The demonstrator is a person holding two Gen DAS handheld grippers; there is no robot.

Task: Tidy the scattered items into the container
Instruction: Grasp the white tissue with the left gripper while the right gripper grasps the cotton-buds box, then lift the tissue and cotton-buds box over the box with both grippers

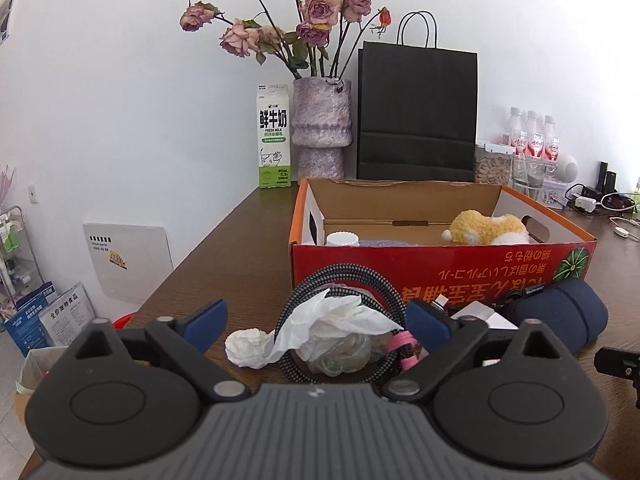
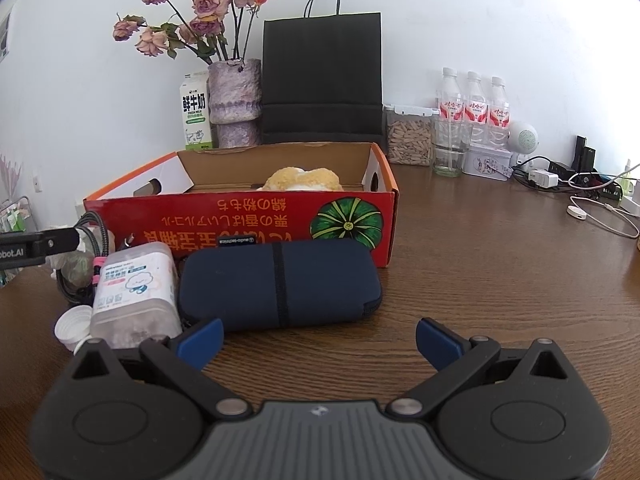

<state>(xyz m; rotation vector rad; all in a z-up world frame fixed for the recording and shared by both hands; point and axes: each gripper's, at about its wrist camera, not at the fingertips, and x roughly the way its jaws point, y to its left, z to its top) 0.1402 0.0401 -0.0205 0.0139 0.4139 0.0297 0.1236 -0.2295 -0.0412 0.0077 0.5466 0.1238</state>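
Left wrist view: the left gripper (image 1: pixel 316 326) has its fingers (image 1: pixel 206 320) spread, one on each side of a small heap on the table (image 1: pixel 224 248). The pads touch nothing. The heap is a coiled braided cable (image 1: pixel 384 288) with a crumpled tissue (image 1: pixel 336 320) and a clear plastic wrapper (image 1: pixel 344 354) lying on it. A white wad (image 1: pixel 246 346) sits just left of the coil, and something pink (image 1: pixel 402 344) shows at its right. Behind the heap stands the red box (image 1: pixel 440 268), open at the top. A plush toy (image 1: pixel 486 228) lies in its right part and a white-capped bottle (image 1: pixel 342 239) shows at its near left. A navy case (image 1: pixel 568 312) lies to the right, in front of the box. At the wall stand a milk carton (image 1: pixel 274 136), a vase (image 1: pixel 322 124) of dried roses and a black bag (image 1: pixel 416 116).

Right wrist view: the right gripper (image 2: pixel 318 346) has its fingers (image 2: pixel 202 342) spread over bare table, holding nothing. The navy case lies flat just ahead of them, touching the box front. A wipes pack (image 2: pixel 136 292) stands just left of the case, with a white cap (image 2: pixel 74 326) beside it. The cable heap lies further left, where the tip of the left gripper shows. Water bottles (image 2: pixel 474 100) and a jar (image 2: pixel 408 136) stand at the wall to the right.
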